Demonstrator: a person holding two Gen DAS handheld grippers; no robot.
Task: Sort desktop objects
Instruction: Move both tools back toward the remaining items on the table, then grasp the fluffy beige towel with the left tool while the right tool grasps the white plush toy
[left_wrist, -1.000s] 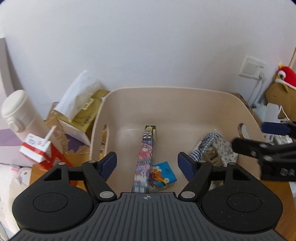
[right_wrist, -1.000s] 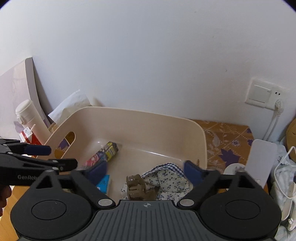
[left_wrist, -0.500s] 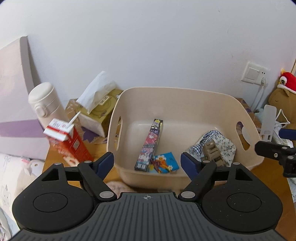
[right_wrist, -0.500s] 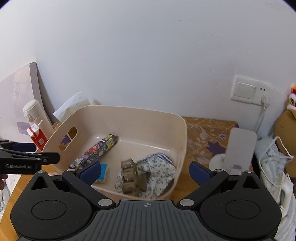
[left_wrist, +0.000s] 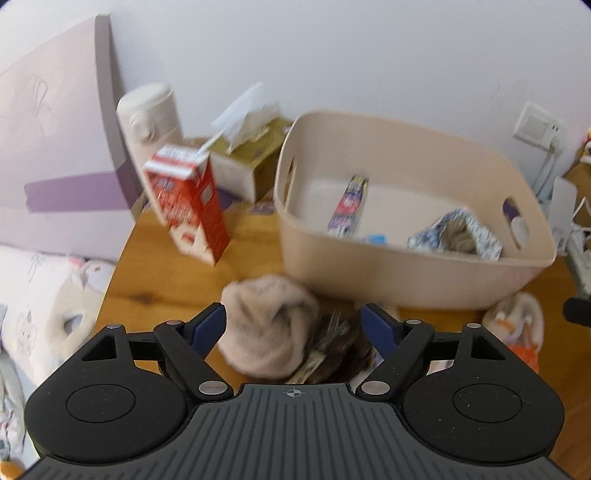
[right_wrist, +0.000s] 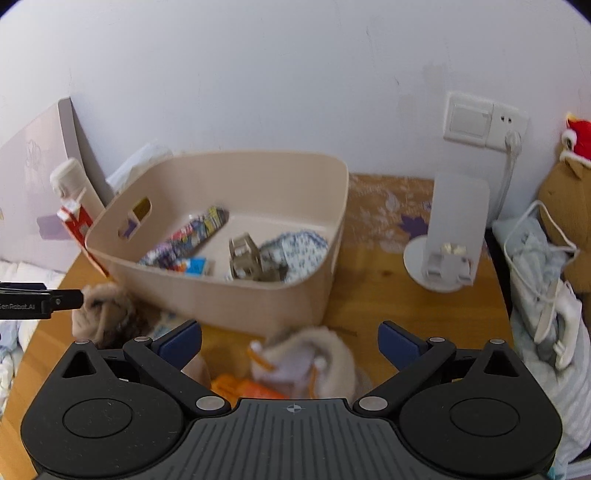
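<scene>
A beige plastic bin (left_wrist: 417, 284) stands on the wooden table, holding a long colourful box (left_wrist: 349, 205), a small blue card (right_wrist: 194, 266), a brown hair claw (right_wrist: 245, 258) and a floral cloth (left_wrist: 458, 232). In front of the bin lies a fluffy beige bundle (left_wrist: 269, 332) against a dark brown item (left_wrist: 340, 350). My left gripper (left_wrist: 293, 325) hangs open above them, touching neither. My right gripper (right_wrist: 290, 341) is open over another fluffy item with orange trim (right_wrist: 317, 358). The left gripper's tip (right_wrist: 55, 299) shows at the right wrist view's left edge.
A red milk carton (left_wrist: 188, 199), a cream flask (left_wrist: 151, 114) and a tissue box (left_wrist: 243, 162) stand left of the bin. A white stand (right_wrist: 454, 236), cables and a plush toy (right_wrist: 565, 206) are on the right. Bedding lies past the table's left edge.
Both grippers have drawn back from over the bin towards the table's front. The soft bundles in front of the bin have come into view under the fingers. Both stay open.
</scene>
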